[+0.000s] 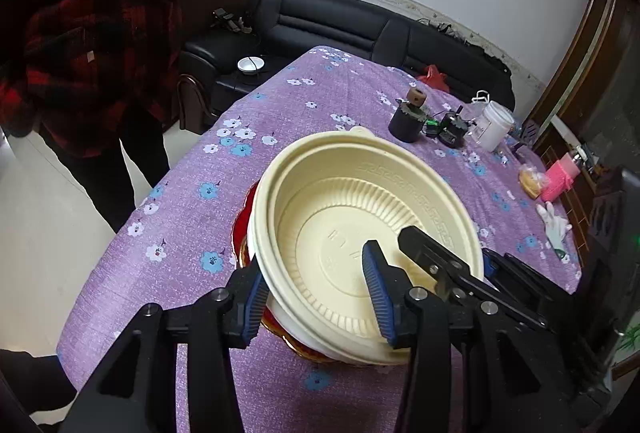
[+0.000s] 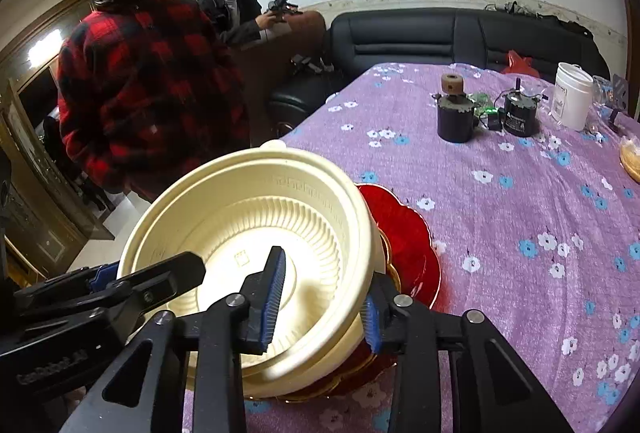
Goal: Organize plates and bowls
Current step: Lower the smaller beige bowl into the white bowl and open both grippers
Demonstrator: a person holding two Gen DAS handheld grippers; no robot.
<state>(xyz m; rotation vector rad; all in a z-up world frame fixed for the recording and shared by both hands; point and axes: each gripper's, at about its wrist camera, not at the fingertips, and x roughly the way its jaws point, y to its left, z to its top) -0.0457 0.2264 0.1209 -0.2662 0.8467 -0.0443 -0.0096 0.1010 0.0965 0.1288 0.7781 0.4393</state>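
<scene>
Two cream ribbed plastic bowls (image 1: 360, 233) are seen nested, resting on a red scalloped plate with gold edging (image 2: 408, 245), itself on the counter under a purple floral cloth (image 1: 320, 105). How many bowls are in the stack cannot be counted for sure; at least two rims are made out.

The left tool (image 1: 316, 293) is spread wide astride the near wall of the top bowl, one blue pad outside the rim, the other inside over the bowl floor; no squeeze is shown, so it is read as released. The right tool (image 2: 324, 303) is placed the same way on the opposite wall, fingers apart, nothing gripped.

The bowls are judged light, thin and flexible, likely to bend if pinched hard, with a smooth surface that may slip. The rolled rim is judged the best place for a hold. The plate is probably stiffer and may be breakable.

Most of the plate is hidden under the bowls. Whether more plates lie beneath it cannot be told. Embossed marks on the bowl floor are unreadable. Contact of pads with the wall is hard to make out.
</scene>
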